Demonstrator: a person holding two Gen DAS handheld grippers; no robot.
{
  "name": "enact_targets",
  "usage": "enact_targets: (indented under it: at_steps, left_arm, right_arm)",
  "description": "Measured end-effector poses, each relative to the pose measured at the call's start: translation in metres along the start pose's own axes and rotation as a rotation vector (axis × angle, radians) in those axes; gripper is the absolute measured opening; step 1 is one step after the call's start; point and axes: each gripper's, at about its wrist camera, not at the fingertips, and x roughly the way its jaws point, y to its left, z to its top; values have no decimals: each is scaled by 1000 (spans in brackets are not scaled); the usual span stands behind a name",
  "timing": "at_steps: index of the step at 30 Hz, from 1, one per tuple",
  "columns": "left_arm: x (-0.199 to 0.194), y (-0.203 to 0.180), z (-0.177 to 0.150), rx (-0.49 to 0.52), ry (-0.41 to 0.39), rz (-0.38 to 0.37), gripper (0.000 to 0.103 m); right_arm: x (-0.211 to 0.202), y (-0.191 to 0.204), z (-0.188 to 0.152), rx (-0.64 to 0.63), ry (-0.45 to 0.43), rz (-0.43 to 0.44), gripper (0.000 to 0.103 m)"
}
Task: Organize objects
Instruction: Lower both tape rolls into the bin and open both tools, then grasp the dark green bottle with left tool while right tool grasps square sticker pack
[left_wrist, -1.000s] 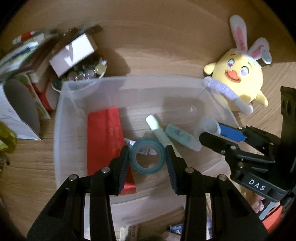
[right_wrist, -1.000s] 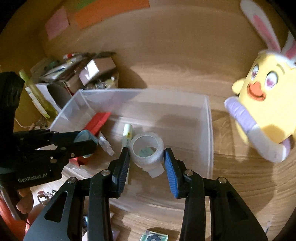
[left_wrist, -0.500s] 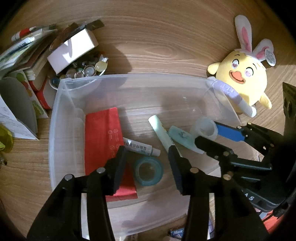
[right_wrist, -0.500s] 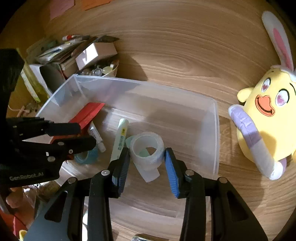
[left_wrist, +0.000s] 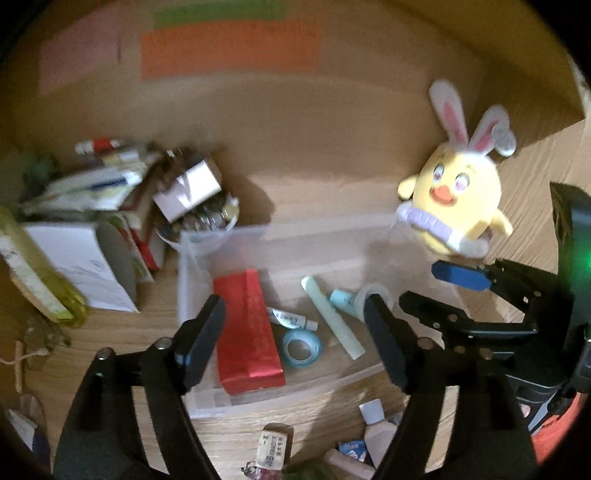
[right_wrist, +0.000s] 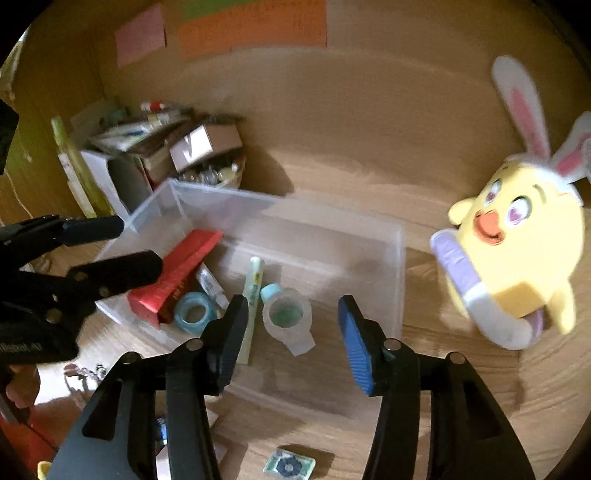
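Left wrist view: we log our left gripper (left_wrist: 295, 328) released above the clear bin (left_wrist: 192, 406), blue tape roll (left_wrist: 302, 348) inside; right gripper (right_wrist: 291, 332) released, clear tape roll (right_wrist: 287, 318) at 12 o'clock.

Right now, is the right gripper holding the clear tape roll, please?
No, the right gripper is open, and the clear tape roll lies inside the plastic bin.

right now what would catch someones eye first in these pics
The yellow chick plush with pink-lined rabbit ears, sitting on the wooden table to the right of the clear plastic bin. Next, inside the bin, the red box along its left side, with a blue tape roll and a clear tape roll lying beside it. Both grippers, the left gripper and right gripper, hang open above the bin.
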Motion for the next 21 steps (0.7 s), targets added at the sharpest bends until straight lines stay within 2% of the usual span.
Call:
enact_targets:
  at_steps: [1,3,8,14,21]
  left_arm:
    - [-5,-1,1,1,-15,5,84]
    - [-20,-1,0,4,-49,20,85]
    - [-44,0,-14,21,-103,74,87]
    - [-46,5,-45,21,-63,82,88]
    - [-38,11,-84,36,-6,124,88]
  right_arm:
    - [-7,0,-1,2,-15,4,50]
    - [-19,-1,-2,7,-47,6,61]
    - [-48,1,-8,7,-122,-7,64]
    - [-68,-4,-25,41,-159,5,64]
    - [-64,-12,-59,90,-112,18,64]
